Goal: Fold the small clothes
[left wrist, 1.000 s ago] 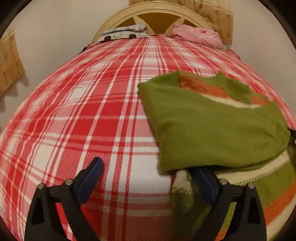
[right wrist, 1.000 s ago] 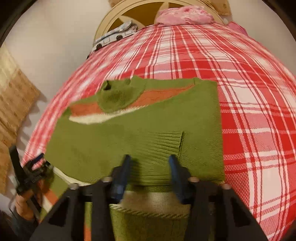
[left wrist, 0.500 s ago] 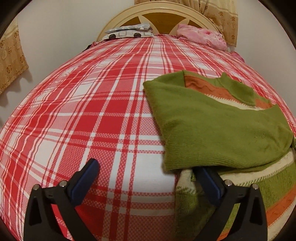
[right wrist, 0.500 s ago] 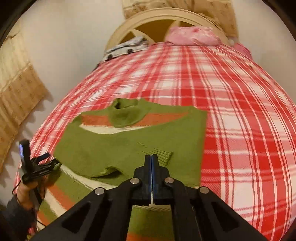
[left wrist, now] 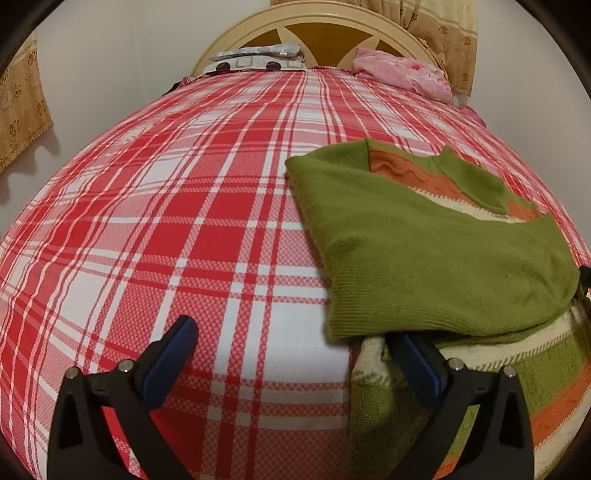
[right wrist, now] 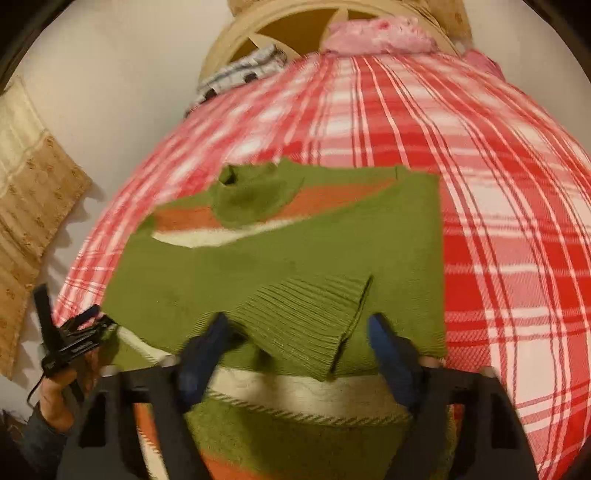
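Note:
A small green sweater (left wrist: 424, 251) with orange and cream stripes lies partly folded on the red plaid bed (left wrist: 184, 221), sleeves laid across its body. My left gripper (left wrist: 295, 347) is open at the sweater's left edge; one fingertip (left wrist: 410, 350) is tucked under the folded sleeve, the other rests over bare bedspread. In the right wrist view the same sweater (right wrist: 295, 251) fills the middle. My right gripper (right wrist: 295, 332) has its jaws opening wide, with the ribbed cuff (right wrist: 306, 317) lying loose between them, untouched by the pads. A hand holds the left gripper (right wrist: 70, 339) at the sweater's left side.
A cream headboard (left wrist: 325, 22) stands at the far end of the bed. A pink cloth (left wrist: 402, 74) and a grey patterned cloth (left wrist: 258, 59) lie against it. Walls with beige curtains (right wrist: 33, 192) close in both sides. Bare plaid bedspread stretches right of the sweater (right wrist: 517, 221).
My right gripper went from narrowly open around the cuff, to fully shut half a second ago, to wide open over the cuff. The left gripper has stayed where it was.

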Motion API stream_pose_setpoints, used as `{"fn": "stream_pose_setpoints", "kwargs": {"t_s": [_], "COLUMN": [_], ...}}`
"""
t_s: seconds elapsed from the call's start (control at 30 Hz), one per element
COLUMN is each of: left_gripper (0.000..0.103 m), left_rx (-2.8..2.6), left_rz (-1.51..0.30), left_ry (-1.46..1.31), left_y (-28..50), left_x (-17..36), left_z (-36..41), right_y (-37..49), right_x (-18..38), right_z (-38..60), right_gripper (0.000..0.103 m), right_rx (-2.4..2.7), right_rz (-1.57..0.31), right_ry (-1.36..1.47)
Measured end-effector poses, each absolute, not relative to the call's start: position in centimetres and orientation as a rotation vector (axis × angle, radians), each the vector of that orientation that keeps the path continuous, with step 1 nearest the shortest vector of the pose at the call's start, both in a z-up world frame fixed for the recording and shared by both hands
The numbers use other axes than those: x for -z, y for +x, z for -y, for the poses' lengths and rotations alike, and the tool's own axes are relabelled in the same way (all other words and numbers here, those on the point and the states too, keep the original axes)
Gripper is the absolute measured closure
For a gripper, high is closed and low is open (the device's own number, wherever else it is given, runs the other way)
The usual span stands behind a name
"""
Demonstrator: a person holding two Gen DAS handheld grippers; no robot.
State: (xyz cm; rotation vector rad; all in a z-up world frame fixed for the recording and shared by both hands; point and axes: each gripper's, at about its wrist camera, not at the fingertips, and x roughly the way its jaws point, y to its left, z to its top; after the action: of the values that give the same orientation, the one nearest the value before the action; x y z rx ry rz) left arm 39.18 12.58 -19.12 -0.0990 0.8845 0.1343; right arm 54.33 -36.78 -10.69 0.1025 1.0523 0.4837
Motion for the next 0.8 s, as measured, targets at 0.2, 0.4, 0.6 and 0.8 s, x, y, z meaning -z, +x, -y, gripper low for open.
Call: {"fn": "stream_pose_setpoints", "kwargs": {"t_s": [0.2, 0.4, 0.6, 0.8], "left_gripper": [0.000, 0.000, 0.000, 0.000], "left_rx": [-0.133, -0.154, -0.153, -0.150], "left_rz": [-0.884, -0.879, -0.882, -0.883], "left_ry": [-0.112, -0.143, -0.131, -0.132], "left_y": [39.2, 39.1, 39.3, 39.2], "left_x": [19.2, 19.2, 19.3, 19.3], "left_z": [-12.7, -13.2, -13.0, -13.2], "right_y": [53.9, 52.5, 53.3, 52.9], "right_x": [12.0, 8.9, 7.9, 8.2], "right_z": [35.1, 35.4, 37.8, 38.3], "right_gripper": [0.099, 0.099, 0.099, 0.099], "right_rx": [-0.458, -0.428, -0.402, -0.346], "right_rz": [-1.053, -0.930, -0.929, -0.929], "right_ry": [0.033, -0.076, -0.053, -0.098]}}
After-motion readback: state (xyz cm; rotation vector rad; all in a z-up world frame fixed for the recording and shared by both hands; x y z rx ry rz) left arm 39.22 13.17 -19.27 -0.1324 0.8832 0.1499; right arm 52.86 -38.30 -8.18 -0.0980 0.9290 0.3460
